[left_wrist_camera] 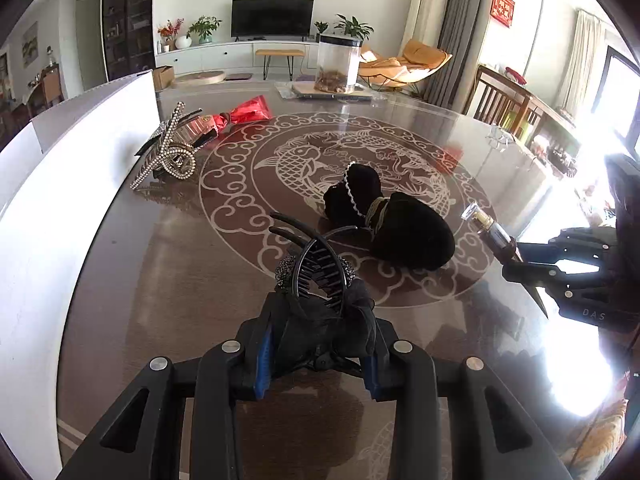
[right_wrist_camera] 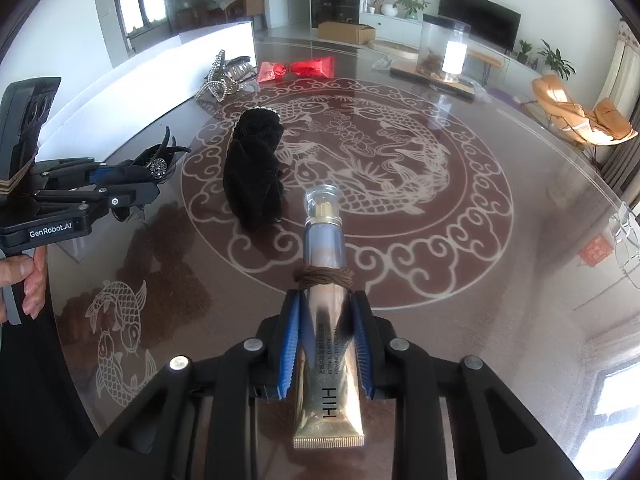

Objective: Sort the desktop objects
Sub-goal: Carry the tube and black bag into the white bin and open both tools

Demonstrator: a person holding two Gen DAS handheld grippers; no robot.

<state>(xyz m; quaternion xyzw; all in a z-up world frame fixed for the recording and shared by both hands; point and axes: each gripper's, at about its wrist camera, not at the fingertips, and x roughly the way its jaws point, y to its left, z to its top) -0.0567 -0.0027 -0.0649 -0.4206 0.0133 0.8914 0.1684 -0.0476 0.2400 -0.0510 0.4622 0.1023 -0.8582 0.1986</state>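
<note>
Table (left_wrist_camera: 168, 280): round, dark, glass-topped, fish medallion showing through; it is carrying everything below and is filling both wrist views.

White board (left_wrist_camera: 60, 184): standing along the table edge, well off to the left of the left fingers.

Clear canister (left_wrist_camera: 338, 64): sitting at the far side of the table, well beyond both sets of fingers.

Black velvet pouch (left_wrist_camera: 400, 232): lying on the medallion, ahead and to the right of the left fingers, ahead and to the left of the right fingers, touching neither.

Red wrapper (left_wrist_camera: 248, 110) and rhinestone hair clip (left_wrist_camera: 170, 156): resting far ahead-left of the left fingers, close to the white board.

Left gripper (left_wrist_camera: 320, 320): fingers (left_wrist_camera: 264, 356) are clamping a black hair claw (left_wrist_camera: 316, 268). The claw's fabric end is sitting between the blue pads; its teeth and prongs are projecting forward past the fingertips. In the right wrist view the claw is appearing raised clear of the table.

Right gripper (right_wrist_camera: 325, 304): fingers (right_wrist_camera: 290, 340) are closing tight on a gold cosmetic tube (right_wrist_camera: 326, 352). The crimped end is reaching back behind the pads; the clear cap is pointing forward beyond the fingertips. A brown hair tie (right_wrist_camera: 324, 276) is wrapping the tube just ahead of the fingertips.

A person's hand (right_wrist_camera: 28, 284) is gripping the left gripper's handle.
</note>
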